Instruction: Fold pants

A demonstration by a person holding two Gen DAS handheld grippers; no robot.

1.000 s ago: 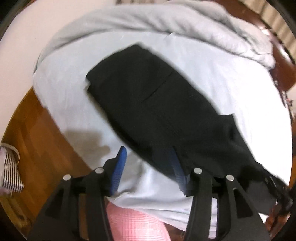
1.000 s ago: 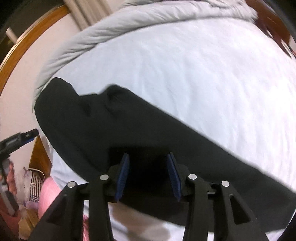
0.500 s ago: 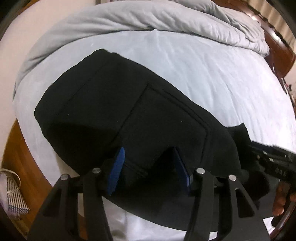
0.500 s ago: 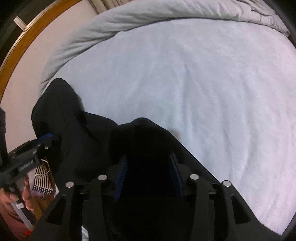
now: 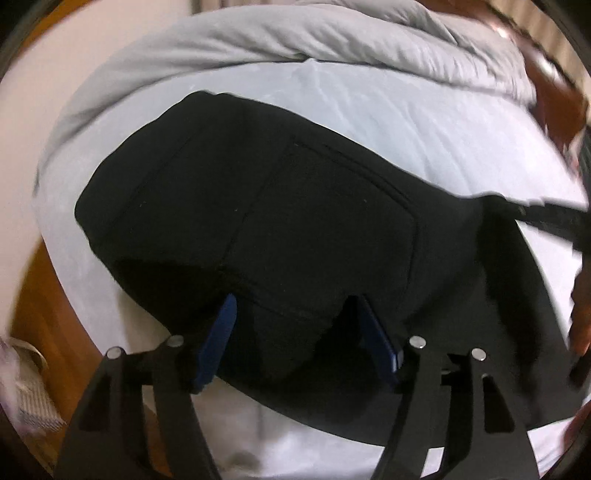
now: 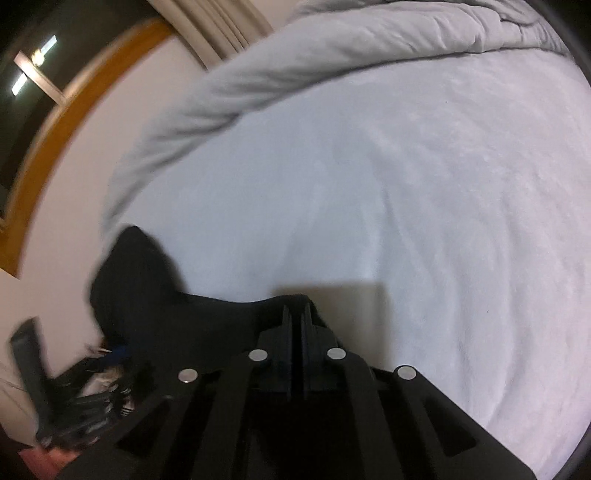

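The black pants (image 5: 280, 221) lie on a pale blue sheet (image 5: 424, 133) near the bed's front edge, back pocket up. My left gripper (image 5: 295, 332) is open, its blue pads on either side of a fold of the pants' near edge. In the right wrist view my right gripper (image 6: 295, 325) is shut on the black pants (image 6: 147, 295), pinching an edge of the cloth low over the sheet (image 6: 406, 184). The right gripper also shows at the right edge of the left wrist view (image 5: 546, 218).
A rolled grey duvet (image 5: 295, 33) lies along the far side of the bed; it also shows in the right wrist view (image 6: 332, 48). Wooden floor (image 5: 40, 295) and a striped bag (image 5: 29, 387) lie to the left. A wood-trimmed wall and curtain (image 6: 214, 22) stand behind.
My right gripper has closed on the pants' edge. My left gripper stays open around the near fold and has shifted slightly.
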